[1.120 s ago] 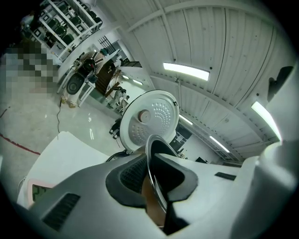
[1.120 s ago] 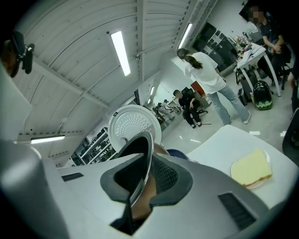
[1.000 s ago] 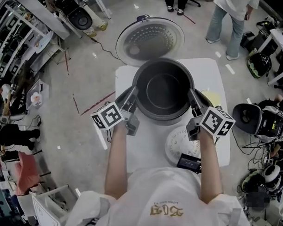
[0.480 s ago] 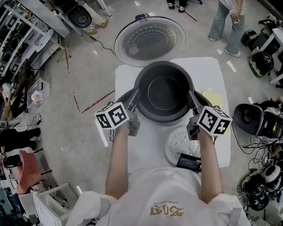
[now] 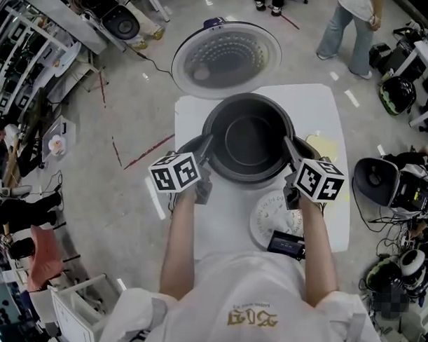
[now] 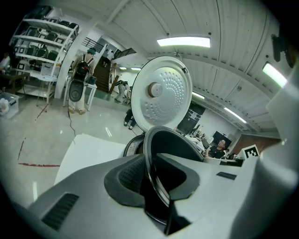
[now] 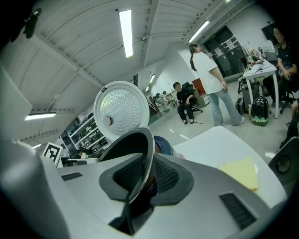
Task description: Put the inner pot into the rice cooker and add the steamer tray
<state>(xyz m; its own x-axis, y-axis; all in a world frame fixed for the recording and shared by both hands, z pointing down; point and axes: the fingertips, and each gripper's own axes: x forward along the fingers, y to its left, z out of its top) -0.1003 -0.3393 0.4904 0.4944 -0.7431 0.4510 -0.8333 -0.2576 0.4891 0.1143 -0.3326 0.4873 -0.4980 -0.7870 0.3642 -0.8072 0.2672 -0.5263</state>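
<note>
The dark inner pot (image 5: pixel 248 140) sits in the rice cooker (image 5: pixel 188 147), whose round lid (image 5: pixel 226 62) stands open behind it. My left gripper (image 5: pixel 206 151) is at the pot's left rim and my right gripper (image 5: pixel 290 152) at its right rim. Both sets of jaws are opening. The thin rim (image 6: pixel 153 163) still runs between the left pads, with a dark gap beside it. In the right gripper view the rim (image 7: pixel 142 154) likewise stands between the pads, no longer pinched. The white perforated steamer tray (image 5: pixel 272 219) lies on the table near my right forearm.
The cooker stands on a white table (image 5: pixel 219 223). A yellow cloth (image 5: pixel 327 146) lies to the right of the pot and a small black device (image 5: pixel 287 245) sits by the steamer tray. A person (image 5: pixel 352 28) stands beyond the table; gear and shelves crowd the floor around.
The pot has sunk lower into the cooker with both grippers following it down. Both marker cubes have rolled slightly, and the jaws have widened around the rim.
</note>
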